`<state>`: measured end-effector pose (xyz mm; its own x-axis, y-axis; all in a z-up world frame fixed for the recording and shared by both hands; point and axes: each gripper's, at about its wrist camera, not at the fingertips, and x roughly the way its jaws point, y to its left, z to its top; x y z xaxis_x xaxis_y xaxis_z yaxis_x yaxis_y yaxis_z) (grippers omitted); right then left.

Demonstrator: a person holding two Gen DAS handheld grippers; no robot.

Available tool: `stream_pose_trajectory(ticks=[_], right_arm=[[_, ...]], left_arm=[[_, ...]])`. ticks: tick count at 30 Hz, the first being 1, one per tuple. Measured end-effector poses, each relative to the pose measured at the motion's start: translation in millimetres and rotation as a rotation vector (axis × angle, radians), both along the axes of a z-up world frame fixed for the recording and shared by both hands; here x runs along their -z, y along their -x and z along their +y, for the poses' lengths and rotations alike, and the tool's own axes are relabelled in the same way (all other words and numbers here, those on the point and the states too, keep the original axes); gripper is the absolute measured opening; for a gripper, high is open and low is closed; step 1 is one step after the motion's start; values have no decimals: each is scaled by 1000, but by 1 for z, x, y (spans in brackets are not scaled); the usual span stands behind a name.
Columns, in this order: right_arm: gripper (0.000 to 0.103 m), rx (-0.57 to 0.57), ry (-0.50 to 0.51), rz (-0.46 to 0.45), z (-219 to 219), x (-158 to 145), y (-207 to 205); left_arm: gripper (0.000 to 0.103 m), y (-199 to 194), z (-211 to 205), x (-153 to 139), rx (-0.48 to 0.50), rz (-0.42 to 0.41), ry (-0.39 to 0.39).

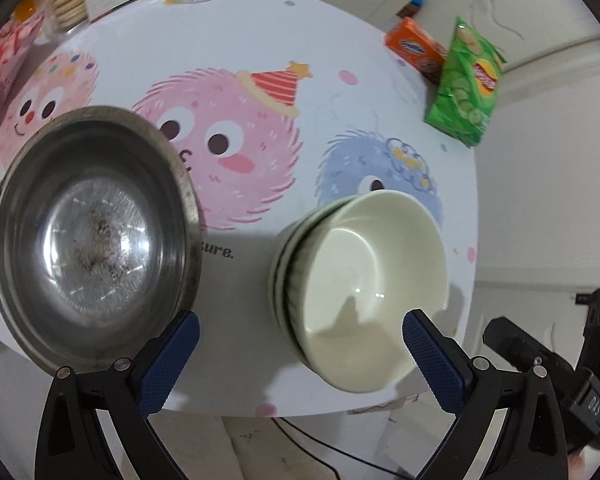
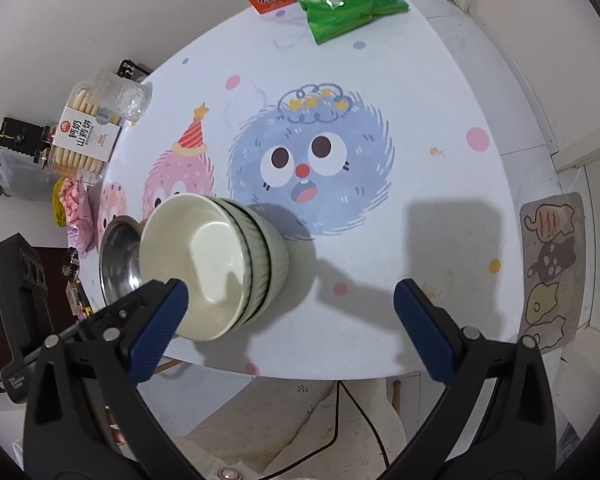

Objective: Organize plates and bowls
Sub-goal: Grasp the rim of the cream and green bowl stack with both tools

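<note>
On the bench [image 1: 260, 32], near its front edge: stacked ceramic bowls [image 1: 360, 288] beside a steel bowl [image 1: 92, 240], apart. Left gripper [image 1: 300, 364] spread wide, gripping nothing, stack under its right finger. Right gripper [image 2: 290, 328] equally released, stack [image 2: 216, 264] at its left finger. Probably nearer to the steel bowl: left.

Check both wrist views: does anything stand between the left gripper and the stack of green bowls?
Nothing visible does. The left gripper hangs open above the table, and the bowl stack lies right by its right-hand finger. The steel bowl sits off to the side.
</note>
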<state>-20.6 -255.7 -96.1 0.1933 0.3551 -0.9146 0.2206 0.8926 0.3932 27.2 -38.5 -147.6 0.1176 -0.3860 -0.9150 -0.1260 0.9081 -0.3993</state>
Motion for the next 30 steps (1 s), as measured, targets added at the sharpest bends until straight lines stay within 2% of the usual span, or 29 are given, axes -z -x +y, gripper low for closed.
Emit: stream_pose_trajectory(ticks=[10,13,19,22,27,30], right_arm=[[102,-13,32,38,6,22,-18],[102,-57,49,47,16,28,-26],[101,-91,67,70,25,38,-37],[93,-113,47,80,28,43,-40],[67,-140,35,84,36,48,-43],[53,-133,35,90,37,51,-45]], left_arm=[[103,2,-12,19,16,9,-45],[103,1,-15,21,16,6,-44],[94,-4,-13,27,-28,10,-22],[81,-5,-17,29,-27,17,-38],[66,-7,-24,33,-17,28,-30],[60,-6,-26,34,-18,25,-24]])
